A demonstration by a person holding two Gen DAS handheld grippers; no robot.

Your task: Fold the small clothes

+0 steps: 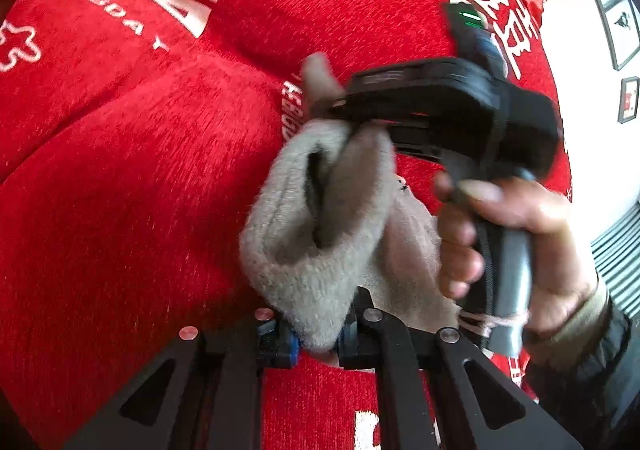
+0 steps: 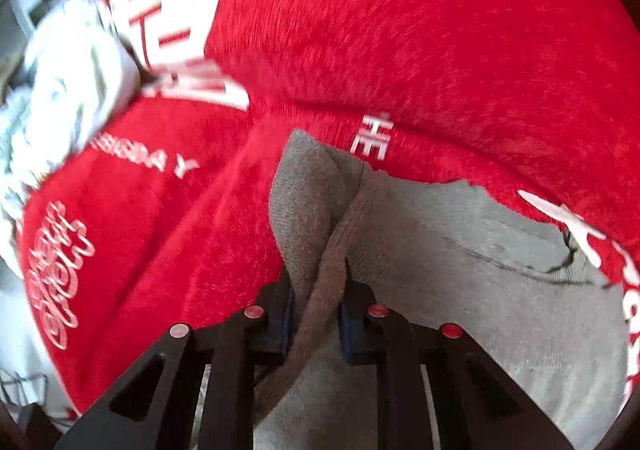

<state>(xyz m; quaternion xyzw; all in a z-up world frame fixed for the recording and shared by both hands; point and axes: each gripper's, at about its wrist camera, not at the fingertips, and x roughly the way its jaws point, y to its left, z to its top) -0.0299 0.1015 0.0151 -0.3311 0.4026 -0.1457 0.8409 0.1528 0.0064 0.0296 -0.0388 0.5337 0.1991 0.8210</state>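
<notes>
Grey, fuzzy knit fills the middle of both wrist views: a small sock point(image 1: 316, 234), held up over a red blanket point(image 1: 140, 170) printed with white characters and lettering. The left gripper point(image 1: 316, 334) is clamped on one end of the sock, its blue-padded fingers pressed in on the bunched fabric right at the tips, so the sock rises in front of it with its open mouth showing. The right gripper point(image 2: 316, 314) is closed on the sock's darker ribbed cuff band point(image 2: 328, 270), which runs up between its two fingers, with the rest of the grey fabric spreading to the right of them. In the left wrist view the right gripper's black body meets the sock from the right at its upper edge, and a hand point(image 1: 516, 242) wraps its handle. Far to the left of both grippers lies a pale, crumpled cloth point(image 2: 68, 90) at the blanket's edge.
</notes>
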